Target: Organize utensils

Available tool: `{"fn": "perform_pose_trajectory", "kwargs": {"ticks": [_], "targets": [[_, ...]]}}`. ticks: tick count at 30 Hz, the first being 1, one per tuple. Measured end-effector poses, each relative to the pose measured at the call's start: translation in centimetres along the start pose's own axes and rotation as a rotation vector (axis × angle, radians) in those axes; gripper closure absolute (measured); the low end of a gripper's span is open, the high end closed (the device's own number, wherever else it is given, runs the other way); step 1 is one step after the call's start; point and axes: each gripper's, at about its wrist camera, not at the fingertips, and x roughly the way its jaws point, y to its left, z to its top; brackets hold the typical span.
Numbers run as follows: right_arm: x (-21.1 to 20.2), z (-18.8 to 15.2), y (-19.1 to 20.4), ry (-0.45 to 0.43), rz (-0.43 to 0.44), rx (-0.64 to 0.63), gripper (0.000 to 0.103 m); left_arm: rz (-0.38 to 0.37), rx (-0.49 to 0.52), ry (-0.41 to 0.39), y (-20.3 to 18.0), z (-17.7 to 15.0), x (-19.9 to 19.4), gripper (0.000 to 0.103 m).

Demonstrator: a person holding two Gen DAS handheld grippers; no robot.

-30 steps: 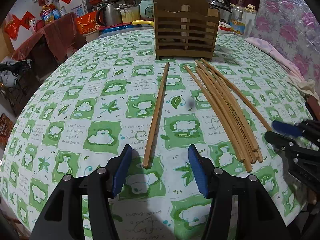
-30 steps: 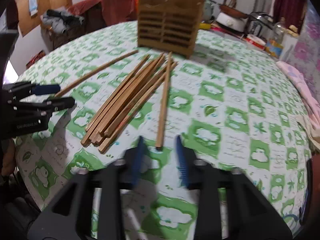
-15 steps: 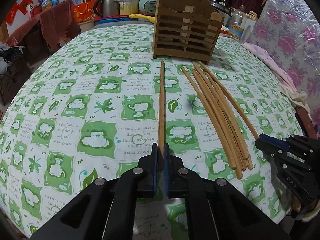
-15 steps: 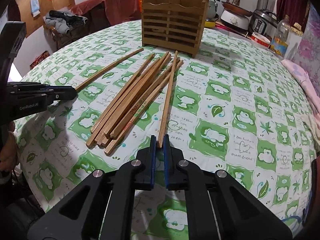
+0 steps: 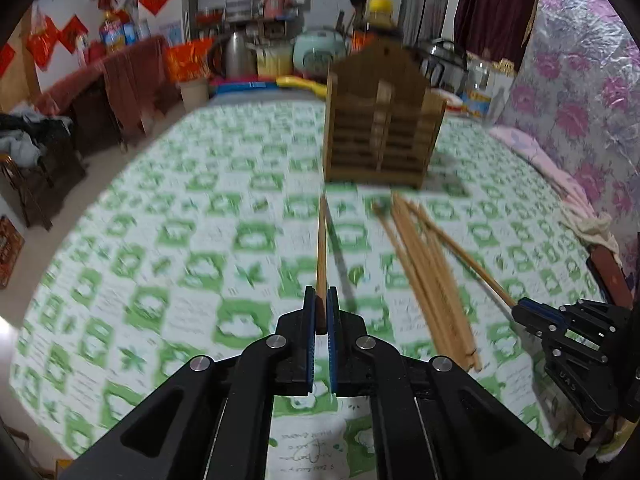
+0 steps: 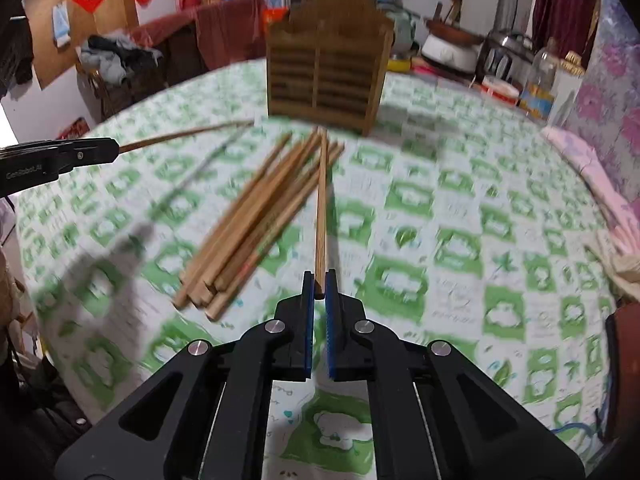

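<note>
My left gripper (image 5: 319,308) is shut on the near end of a single wooden chopstick (image 5: 321,240), lifted off the table and pointing at the wooden slatted holder (image 5: 382,136). My right gripper (image 6: 319,286) is shut on the near end of another chopstick (image 6: 321,200), also raised and pointing at the holder (image 6: 326,80). A pile of several chopsticks (image 5: 432,276) lies on the green-and-white tablecloth between the two grippers; it also shows in the right wrist view (image 6: 248,228). The right gripper shows at the right of the left wrist view (image 5: 540,320).
The round table (image 5: 160,240) has its edge close in front of both grippers. Behind the holder stand a kettle (image 5: 236,54), a rice cooker (image 5: 318,50), pots (image 6: 450,48) and bottles (image 6: 540,80). A floral cloth (image 5: 580,100) hangs at the right.
Both grippers closed on their chopsticks and have lifted them off the cloth, each chopstick now in the air with a shadow beneath. The views are blurred from motion.
</note>
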Motion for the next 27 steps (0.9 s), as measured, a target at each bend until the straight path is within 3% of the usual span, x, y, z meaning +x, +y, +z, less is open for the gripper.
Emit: {"fn": "perform_pose_trajectory", "kwargs": {"ticks": [11,19,27], "targets": [[-7.1,4.4,0.0,-0.211,-0.007,-0.004,0.097,-0.009,-0.046,-0.072,1.9,3.2,-3.2,0.097],[-8.0,6.2,0.5,-0.253,0.014,-0.012,0.097,0.008,-0.077,-0.077,3.7,5.5,-3.7,0.097],[-8.4,11.2,-0.5,-0.317,0.012,0.020,0.097,0.003,-0.029,-0.120,0.7,11.1,-4.4,0.097]]}}
